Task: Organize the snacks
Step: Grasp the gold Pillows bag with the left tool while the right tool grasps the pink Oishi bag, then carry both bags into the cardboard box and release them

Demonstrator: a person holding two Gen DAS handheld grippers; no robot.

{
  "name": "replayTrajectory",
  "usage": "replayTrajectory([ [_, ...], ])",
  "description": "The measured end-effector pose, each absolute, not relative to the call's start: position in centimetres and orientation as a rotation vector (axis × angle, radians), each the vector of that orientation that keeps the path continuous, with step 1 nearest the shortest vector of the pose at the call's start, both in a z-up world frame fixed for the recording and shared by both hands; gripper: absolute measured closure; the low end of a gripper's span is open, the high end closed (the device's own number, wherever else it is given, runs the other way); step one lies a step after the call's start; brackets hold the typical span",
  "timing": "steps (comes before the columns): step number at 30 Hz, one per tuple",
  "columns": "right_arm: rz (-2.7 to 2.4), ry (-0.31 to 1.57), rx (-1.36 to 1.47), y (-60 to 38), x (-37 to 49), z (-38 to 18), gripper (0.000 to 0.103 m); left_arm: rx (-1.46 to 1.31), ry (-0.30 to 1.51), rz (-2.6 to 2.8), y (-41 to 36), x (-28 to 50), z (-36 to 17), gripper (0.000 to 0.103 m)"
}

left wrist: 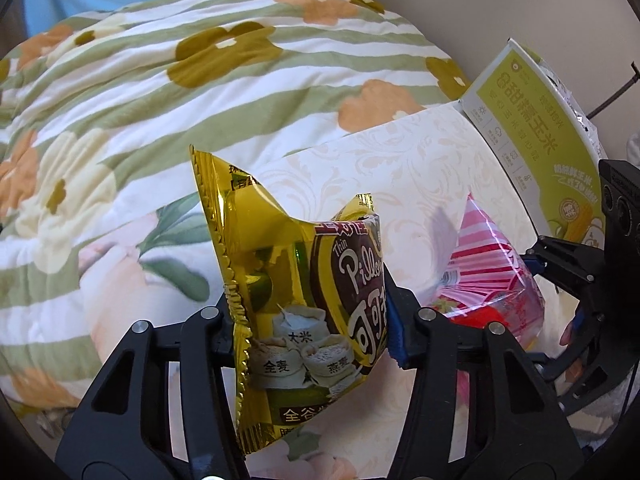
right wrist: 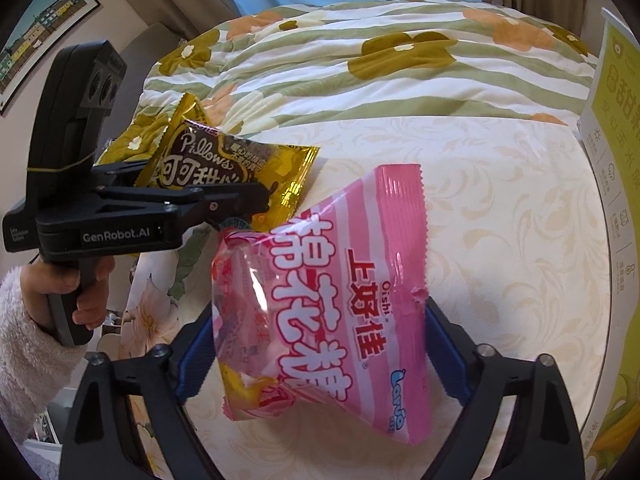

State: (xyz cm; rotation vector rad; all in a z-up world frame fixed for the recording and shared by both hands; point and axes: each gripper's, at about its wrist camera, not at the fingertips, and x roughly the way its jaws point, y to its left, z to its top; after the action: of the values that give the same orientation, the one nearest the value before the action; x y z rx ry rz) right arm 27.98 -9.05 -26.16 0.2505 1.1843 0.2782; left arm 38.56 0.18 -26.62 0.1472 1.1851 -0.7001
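A gold cocoa "Pillows" snack bag (left wrist: 304, 280) stands pinched between the fingers of my left gripper (left wrist: 310, 312), which is shut on it. In the right wrist view the same gold bag (right wrist: 224, 160) sticks up from the left gripper (right wrist: 252, 200), which a hand in a fluffy white sleeve (right wrist: 32, 344) holds. A pink striped marshmallow bag (right wrist: 332, 300) lies between the blue pads (right wrist: 444, 352) of my right gripper (right wrist: 320, 356). The pads touch both of its sides and its right edge is crumpled. In the left wrist view the pink bag (left wrist: 488, 272) bulges upward in the right gripper (left wrist: 556, 292).
The cream patterned mattress (right wrist: 500, 220) lies under both bags. A green-striped floral blanket (left wrist: 160, 80) is bunched behind them. A green and white corn box (left wrist: 532, 128) stands at the right edge, and its side (right wrist: 616, 160) is close to my right gripper. A framed picture (right wrist: 44, 28) hangs on the wall.
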Motion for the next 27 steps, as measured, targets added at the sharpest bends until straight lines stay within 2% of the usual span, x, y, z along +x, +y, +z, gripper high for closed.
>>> replayTrajectory([
  [1, 0.287, 1.184, 0.248, -8.9, 27.9, -26.2, 0.028, 0.151, 1.176, -0.685, 0.4, 38.3, -26.4, 0.055],
  [4, 0.291, 1.179, 0.243, -8.8, 27.5, -26.0, 0.035, 0.140, 1.153, -0.655, 1.2, 37.4, -25.8, 0.056],
  [7, 0.282, 1.173, 0.241, -8.6, 27.0, -25.8, 0.038, 0.124, 1.138, -0.630, 1.9, 36.7, -25.3, 0.056],
  [15, 0.259, 1.113, 0.244, -8.6, 24.6, -22.9, 0.039, 0.057, 1.114, -0.586, 4.0, 34.6, -22.7, 0.056],
  [27, 0.159, 1.017, 0.252, -10.9, 19.5, -13.9, 0.039, 0.057, 0.992, -0.631, 1.7, 29.2, -12.0, 0.056],
])
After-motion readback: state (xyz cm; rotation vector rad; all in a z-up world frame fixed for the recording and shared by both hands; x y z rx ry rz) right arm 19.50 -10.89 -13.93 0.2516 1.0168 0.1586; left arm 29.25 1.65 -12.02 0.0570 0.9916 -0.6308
